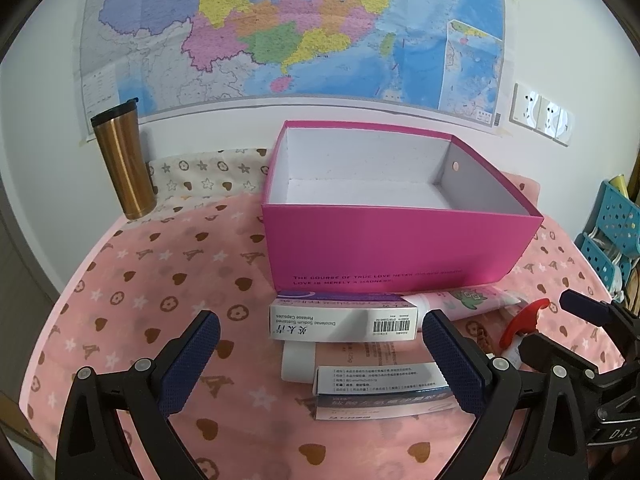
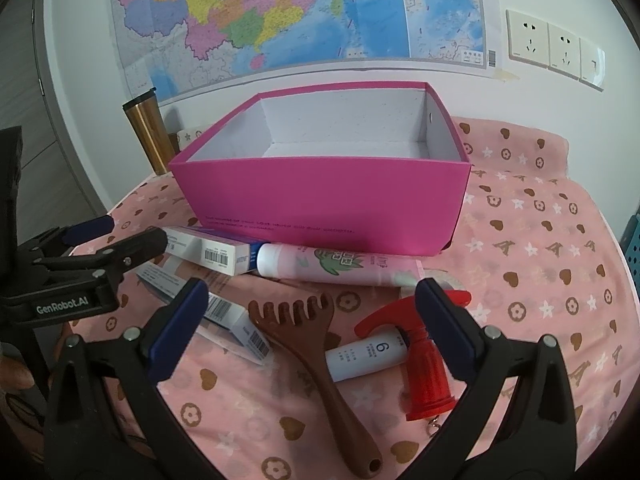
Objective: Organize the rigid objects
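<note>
An empty pink box [image 1: 400,248] [image 2: 324,204] stands on the pink patterned cloth. In front of it lie a white medicine carton [image 1: 344,322] [image 2: 208,250], a second carton [image 1: 380,394] [image 2: 236,326], a pink tube [image 1: 464,300] [image 2: 340,266], a brown wooden comb [image 2: 316,344], a small white bottle [image 2: 368,354] and a red tool [image 2: 424,360] [image 1: 524,318]. My left gripper [image 1: 320,354] is open over the cartons. My right gripper [image 2: 312,320] is open over the comb and bottle. Each gripper shows in the other's view.
A gold tumbler [image 1: 122,160] [image 2: 150,136] stands at the back left by the wall. A map hangs on the wall [image 1: 280,28]. Blue baskets [image 1: 612,236] stand at the right edge. Wall sockets [image 2: 548,46] are at the upper right.
</note>
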A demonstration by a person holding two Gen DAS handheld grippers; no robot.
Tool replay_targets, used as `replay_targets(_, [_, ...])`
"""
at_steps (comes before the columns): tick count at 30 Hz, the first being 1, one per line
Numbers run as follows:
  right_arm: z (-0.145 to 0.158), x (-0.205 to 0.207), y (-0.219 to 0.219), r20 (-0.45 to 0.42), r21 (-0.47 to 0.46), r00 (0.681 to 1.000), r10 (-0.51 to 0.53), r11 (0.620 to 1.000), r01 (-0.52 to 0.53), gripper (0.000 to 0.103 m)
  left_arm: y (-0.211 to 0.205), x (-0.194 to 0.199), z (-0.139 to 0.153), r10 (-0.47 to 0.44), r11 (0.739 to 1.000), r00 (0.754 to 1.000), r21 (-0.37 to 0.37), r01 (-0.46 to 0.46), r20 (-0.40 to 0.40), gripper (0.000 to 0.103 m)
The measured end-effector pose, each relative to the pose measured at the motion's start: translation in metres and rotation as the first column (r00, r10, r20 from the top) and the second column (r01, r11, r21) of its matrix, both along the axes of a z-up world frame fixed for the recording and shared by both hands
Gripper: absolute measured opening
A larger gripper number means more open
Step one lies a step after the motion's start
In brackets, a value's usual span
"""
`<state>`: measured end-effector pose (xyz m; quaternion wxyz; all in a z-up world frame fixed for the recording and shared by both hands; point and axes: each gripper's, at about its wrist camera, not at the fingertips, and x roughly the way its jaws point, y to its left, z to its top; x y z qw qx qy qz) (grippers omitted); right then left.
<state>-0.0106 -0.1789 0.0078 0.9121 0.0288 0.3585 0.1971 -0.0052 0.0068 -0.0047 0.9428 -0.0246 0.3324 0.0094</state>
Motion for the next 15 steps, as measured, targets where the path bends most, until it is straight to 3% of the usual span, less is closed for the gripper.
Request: replay_targets(15, [-0.0016, -0.0004, 0.0019, -0.008, 0.007, 1.000, 0.008, 1.000, -0.008, 0.103, -0.0017, -0.0001, -0.0003, -0.003, 1.000, 1.000, 0.000, 0.003, 0.000, 0.103])
